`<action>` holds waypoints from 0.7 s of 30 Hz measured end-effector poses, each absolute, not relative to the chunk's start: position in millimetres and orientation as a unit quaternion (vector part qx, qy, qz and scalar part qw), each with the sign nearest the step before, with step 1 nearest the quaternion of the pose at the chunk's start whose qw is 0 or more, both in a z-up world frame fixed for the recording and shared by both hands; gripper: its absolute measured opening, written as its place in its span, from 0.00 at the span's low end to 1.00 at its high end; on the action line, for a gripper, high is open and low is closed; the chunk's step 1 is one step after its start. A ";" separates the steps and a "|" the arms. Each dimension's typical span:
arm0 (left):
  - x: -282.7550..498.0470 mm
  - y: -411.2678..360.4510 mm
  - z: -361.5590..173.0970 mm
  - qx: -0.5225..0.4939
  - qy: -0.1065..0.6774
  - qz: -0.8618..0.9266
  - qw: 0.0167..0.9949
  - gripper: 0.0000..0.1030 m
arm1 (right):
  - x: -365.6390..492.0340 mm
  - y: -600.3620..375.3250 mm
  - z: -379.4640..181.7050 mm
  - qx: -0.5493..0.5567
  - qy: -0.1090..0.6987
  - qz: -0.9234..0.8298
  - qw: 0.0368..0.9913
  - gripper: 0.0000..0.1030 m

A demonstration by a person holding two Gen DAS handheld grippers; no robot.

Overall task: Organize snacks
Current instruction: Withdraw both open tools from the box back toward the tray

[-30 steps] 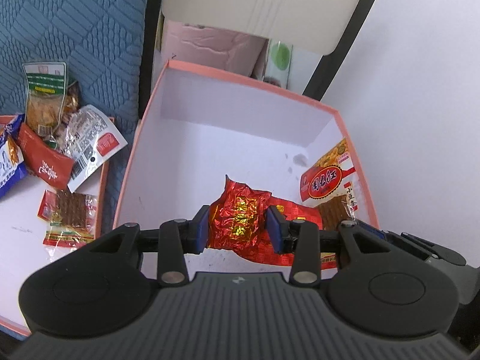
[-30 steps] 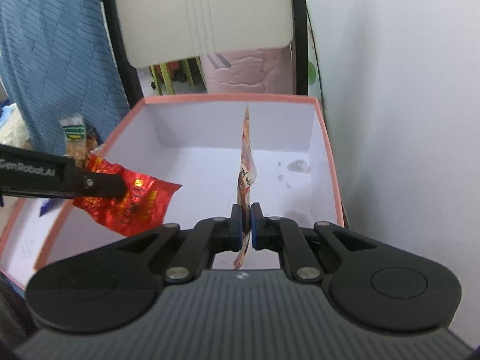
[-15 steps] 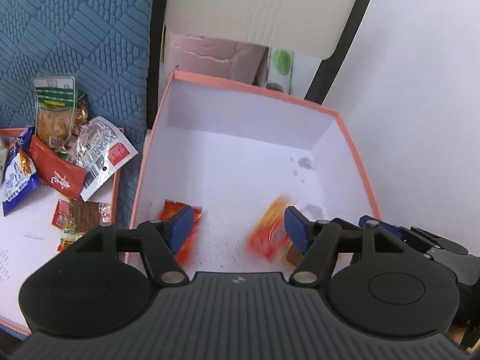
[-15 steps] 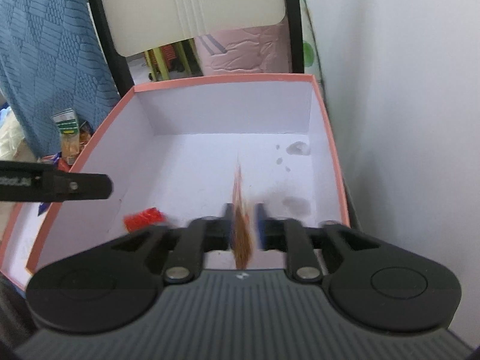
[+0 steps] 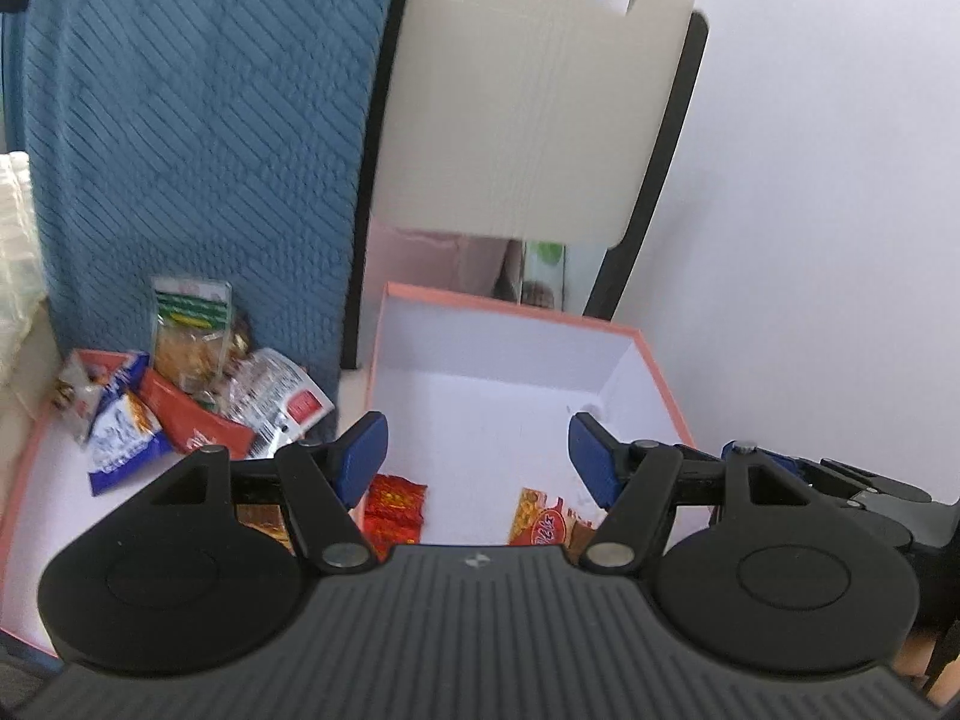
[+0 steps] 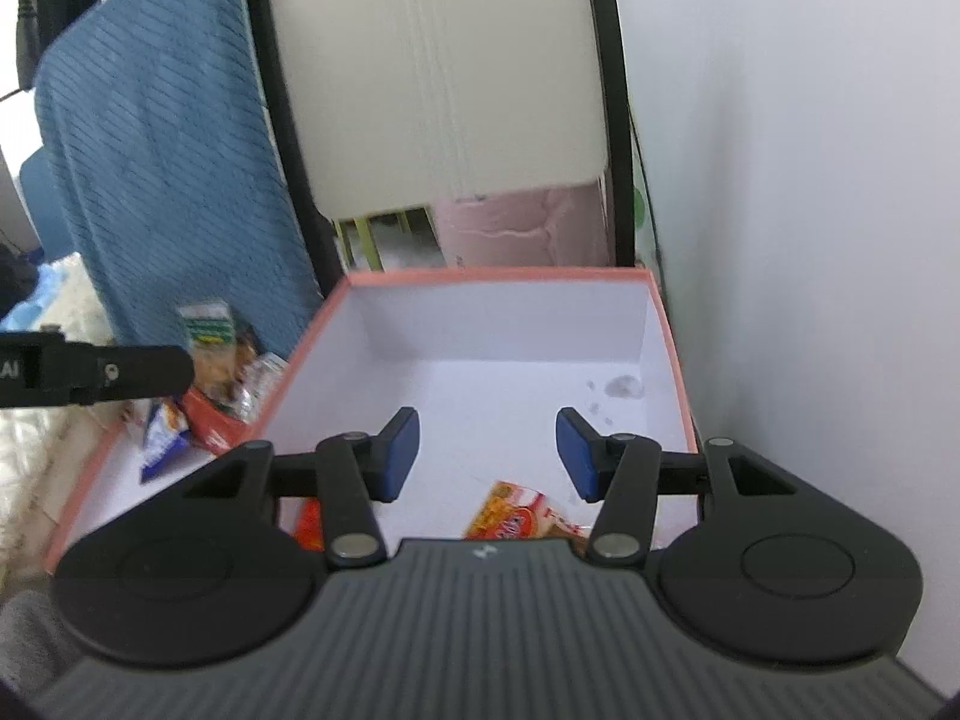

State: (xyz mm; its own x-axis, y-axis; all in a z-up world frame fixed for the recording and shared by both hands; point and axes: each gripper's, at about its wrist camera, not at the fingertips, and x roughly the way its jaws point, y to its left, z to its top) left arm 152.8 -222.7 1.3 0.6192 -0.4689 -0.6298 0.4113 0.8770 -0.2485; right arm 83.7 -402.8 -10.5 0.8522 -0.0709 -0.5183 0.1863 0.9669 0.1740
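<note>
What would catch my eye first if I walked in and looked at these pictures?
Probably the big pink-rimmed white box against the wall, with a red foil snack packet and an orange snack packet lying at its near end. Next, the heap of mixed snack packets in the shallow tray to its left, below a blue quilted cloth.

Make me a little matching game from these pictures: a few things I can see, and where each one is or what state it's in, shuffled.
Things:
1. red foil packet
2. blue-and-white packet
3. left gripper
4. blue quilted cloth

Places or states:
A. draped upright behind the snack pile
B. on the floor of the pink-rimmed box
C. jaws apart, holding nothing
D. in the snack pile on the tray beside the box

Pairs: 1-B, 2-D, 3-C, 4-A
</note>
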 end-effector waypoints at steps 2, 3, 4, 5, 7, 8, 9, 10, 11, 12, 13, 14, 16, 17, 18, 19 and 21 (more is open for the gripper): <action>143.4 -214.0 8.4 -0.042 0.347 -0.245 0.904 0.70 | 75.6 -396.5 -4.5 0.111 0.254 -0.066 0.959 0.51; 138.2 -209.3 12.3 -0.043 0.340 -0.244 0.907 0.70 | 70.7 -393.4 -2.1 0.110 0.248 -0.066 0.960 0.52; 134.4 -205.2 15.2 -0.044 0.334 -0.244 0.909 0.70 | 66.2 -389.7 1.1 0.108 0.242 -0.065 0.962 0.52; 131.2 -201.5 18.1 -0.044 0.329 -0.244 0.911 0.70 | 63.4 -385.9 3.4 0.107 0.238 -0.065 0.963 0.52; 124.4 -193.2 23.4 -0.046 0.320 -0.243 0.915 0.70 | 57.4 -379.9 8.1 0.107 0.231 -0.064 0.965 0.52; 121.6 -189.8 25.1 -0.048 0.316 -0.242 0.916 0.70 | 55.3 -377.5 9.7 0.107 0.228 -0.062 0.966 0.52; 118.3 -186.3 26.4 -0.050 0.312 -0.243 0.917 0.70 | 53.1 -374.2 12.6 0.108 0.224 -0.061 0.967 0.52; 115.2 -182.4 27.8 -0.052 0.308 -0.243 0.918 0.70 | 50.4 -371.1 15.1 0.107 0.220 -0.060 0.968 0.52; 112.7 -178.1 29.0 -0.054 0.304 -0.243 0.920 0.70 | 48.0 -367.6 17.9 0.106 0.217 -0.060 0.969 0.52; 111.6 -174.5 28.7 -0.056 0.301 -0.242 0.921 0.70 | 46.1 -365.1 19.9 0.105 0.214 -0.058 0.969 0.52; 109.9 -170.8 29.1 -0.058 0.299 -0.242 0.921 0.70 | 43.8 -361.6 22.0 0.102 0.211 -0.057 0.971 0.52; 108.0 -167.0 29.1 -0.059 0.297 -0.241 0.922 0.70 | 42.2 -359.1 24.3 0.100 0.207 -0.057 0.971 0.52; 105.2 -158.1 28.1 -0.062 0.295 -0.240 0.923 0.70 | 37.6 -352.1 28.2 0.098 0.202 -0.055 0.973 0.52; 103.5 -154.3 27.5 -0.062 0.294 -0.239 0.923 0.70 | 35.2 -348.3 29.0 0.097 0.201 -0.054 0.973 0.52; 101.4 -149.8 26.7 -0.062 0.293 -0.238 0.924 0.70 | 33.4 -344.8 29.9 0.097 0.200 -0.052 0.974 0.52; 99.6 -145.4 25.6 -0.061 0.292 -0.237 0.924 0.70 | 32.9 -340.6 30.1 0.096 0.199 -0.049 0.974 0.52; 96.8 -137.2 23.2 -0.061 0.291 -0.235 0.925 0.70 | 29.9 -333.7 29.1 0.095 0.197 -0.046 0.975 0.52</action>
